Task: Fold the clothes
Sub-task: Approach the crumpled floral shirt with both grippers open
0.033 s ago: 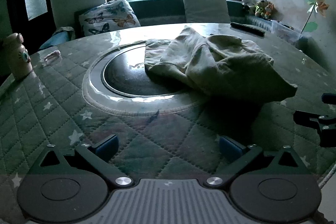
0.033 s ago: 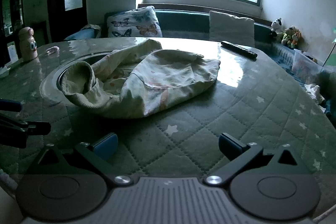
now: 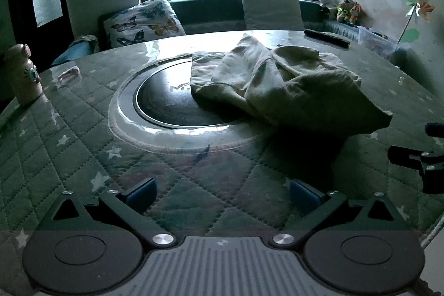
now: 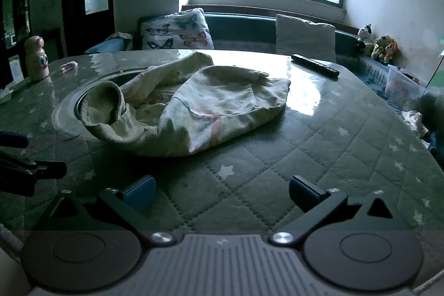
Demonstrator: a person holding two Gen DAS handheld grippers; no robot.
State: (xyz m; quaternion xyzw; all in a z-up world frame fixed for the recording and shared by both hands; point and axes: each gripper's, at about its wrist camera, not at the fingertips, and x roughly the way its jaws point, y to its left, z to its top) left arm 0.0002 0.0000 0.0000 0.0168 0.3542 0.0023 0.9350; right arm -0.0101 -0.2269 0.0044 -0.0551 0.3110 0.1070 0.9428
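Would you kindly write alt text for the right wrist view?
A crumpled pale garment lies on a round quilted table, beyond the open, empty right gripper. A remote control lies farther back.

Home living room: cushioned bench, plush toys.

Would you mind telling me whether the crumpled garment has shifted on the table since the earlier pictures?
No. The garment overlaps the same right part of the dark round inset, as it did earlier.

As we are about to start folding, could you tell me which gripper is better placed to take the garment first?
Probably the right gripper: the garment's near edge lies straight beyond its open fingers.
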